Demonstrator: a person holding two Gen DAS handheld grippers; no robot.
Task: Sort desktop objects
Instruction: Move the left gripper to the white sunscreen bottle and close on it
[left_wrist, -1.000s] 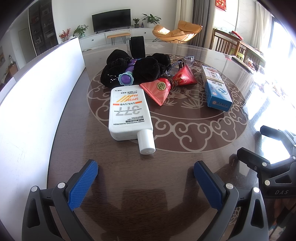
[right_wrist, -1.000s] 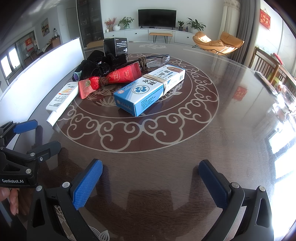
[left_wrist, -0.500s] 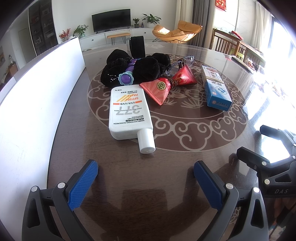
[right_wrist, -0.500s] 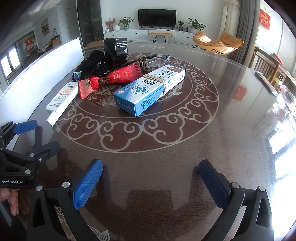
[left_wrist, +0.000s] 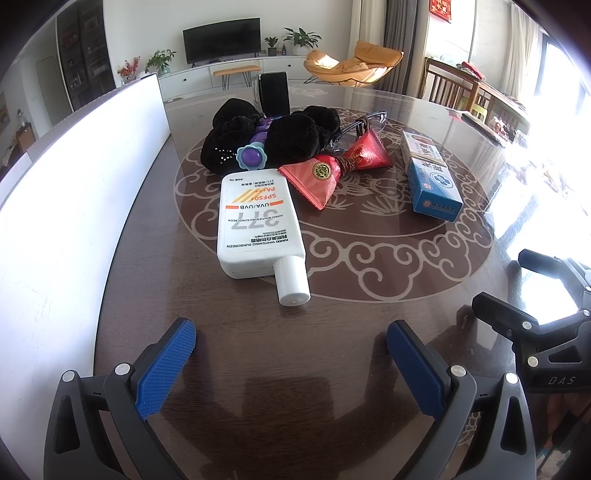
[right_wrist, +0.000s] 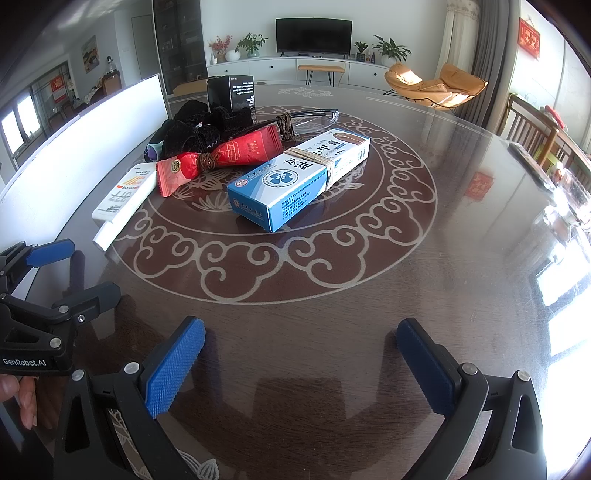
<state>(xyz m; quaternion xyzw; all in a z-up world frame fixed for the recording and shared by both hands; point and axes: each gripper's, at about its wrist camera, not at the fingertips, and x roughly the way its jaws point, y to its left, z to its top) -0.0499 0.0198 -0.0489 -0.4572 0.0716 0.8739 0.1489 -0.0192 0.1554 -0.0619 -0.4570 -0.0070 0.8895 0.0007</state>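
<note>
Nothing moved; both jaws gape empty before white sunscreen bottle (left_wrist: 258, 225), capped.

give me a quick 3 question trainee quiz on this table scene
1. True or false: the white flat sunscreen bottle lies with its cap toward the left hand-held gripper.
2. Which object has rubber bands around it? A) red foil sachet B) blue-and-white cardboard box C) black cardboard box
3. Fill in: both the left and the right hand-held gripper are ____ and hold nothing.

Key: 1 true; 2 B; 3 open
</note>
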